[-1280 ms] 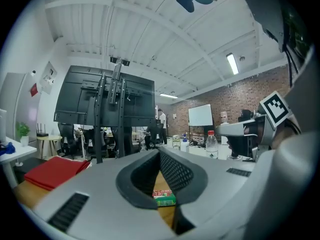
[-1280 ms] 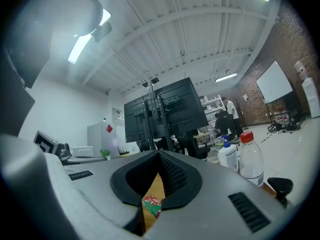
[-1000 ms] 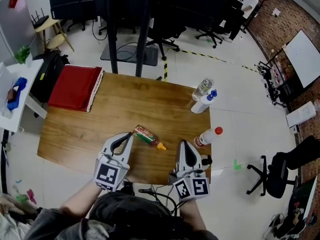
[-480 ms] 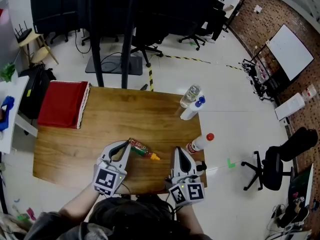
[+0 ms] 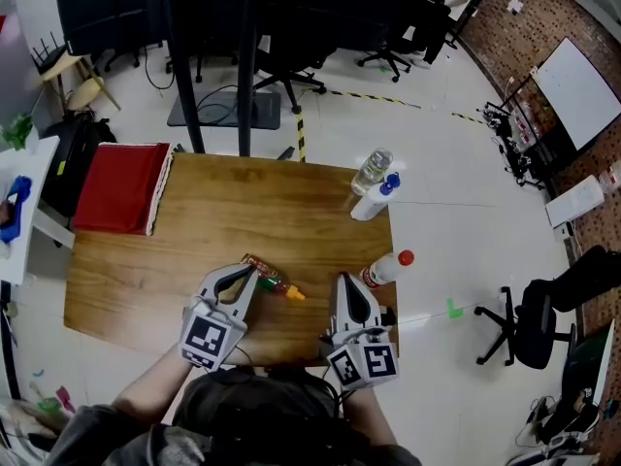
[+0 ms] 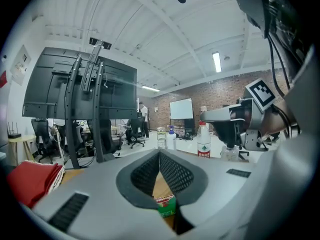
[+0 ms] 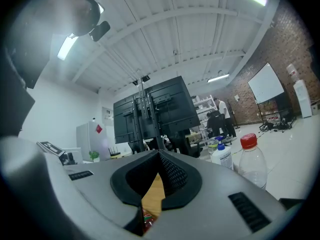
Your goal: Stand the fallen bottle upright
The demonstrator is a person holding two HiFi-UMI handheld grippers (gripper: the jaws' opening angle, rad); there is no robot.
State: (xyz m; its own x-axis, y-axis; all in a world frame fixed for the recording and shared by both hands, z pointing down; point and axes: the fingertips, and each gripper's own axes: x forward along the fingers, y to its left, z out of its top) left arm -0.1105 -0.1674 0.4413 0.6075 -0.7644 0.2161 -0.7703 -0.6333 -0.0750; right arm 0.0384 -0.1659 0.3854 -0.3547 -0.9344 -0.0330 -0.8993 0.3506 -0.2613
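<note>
The left gripper (image 5: 249, 276) has its jaws pressed together at the tips and clamps nothing; the right gripper (image 5: 342, 282) is likewise closed and empty, its tips meeting in its own view; both rest low over the near edge of the wooden table (image 5: 146, 270). The fallen bottle (image 5: 271, 280), small with a red and green label and an orange cap, lies on its side between the two grippers, its base end just beside the left gripper's tips and its cap pointing toward the right gripper; whether the left tips touch it I cannot tell. A red-capped bottle (image 5: 385, 270) stands upright just right of the right gripper; a blue-capped bottle (image 5: 374, 200) and a clear bottle (image 5: 372, 170) stand farther ahead of it; a red cloth (image 5: 121, 187) lies well ahead and left of the left gripper.
</note>
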